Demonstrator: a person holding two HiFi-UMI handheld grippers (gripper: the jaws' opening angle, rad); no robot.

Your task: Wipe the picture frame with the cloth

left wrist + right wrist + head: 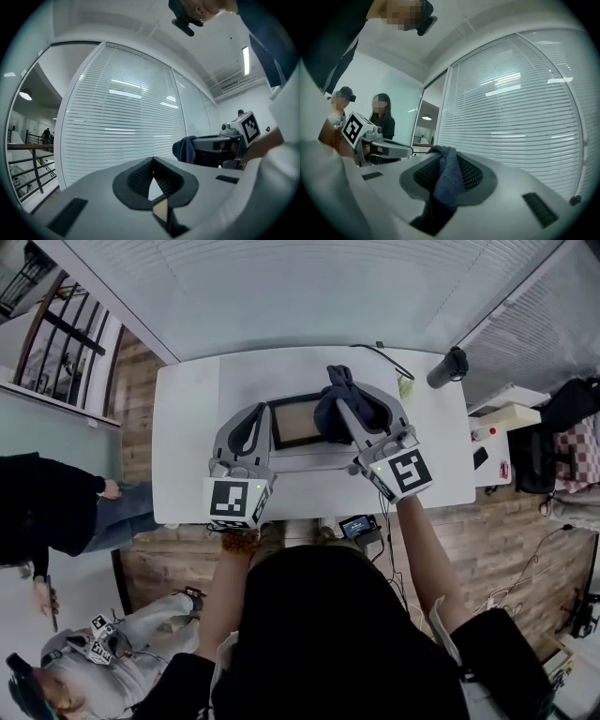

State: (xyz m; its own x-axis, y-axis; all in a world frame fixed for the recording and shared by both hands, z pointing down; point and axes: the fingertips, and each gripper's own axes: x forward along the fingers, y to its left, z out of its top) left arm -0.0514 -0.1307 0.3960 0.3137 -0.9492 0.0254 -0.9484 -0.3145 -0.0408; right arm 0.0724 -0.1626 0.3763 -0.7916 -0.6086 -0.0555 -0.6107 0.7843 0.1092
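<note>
Picture frame [296,424], dark-edged with a tan middle, lies on the white table [187,442] in the head view, between the two grippers. Its right part is hidden behind the cloth [330,409].

The left gripper [259,420] sits over the frame's left end, and whether it touches the frame cannot be told. In the left gripper view its jaws are pressed together at the tips with nothing gripped between the pads. A small tan patch shows through the gap lower down, too small to identify.

The right gripper [339,390] has its jaws clamped on the dark blue cloth. In the right gripper view the fabric bunches up between the ribbed pads [471,173] and hangs below them. Both grippers point towards the window blinds [309,287].

A dark cylinder [448,367] lies at the table's far right corner, well apart from the frame. Two people [56,512] are at the left of the table, on the wooden floor [506,549].
</note>
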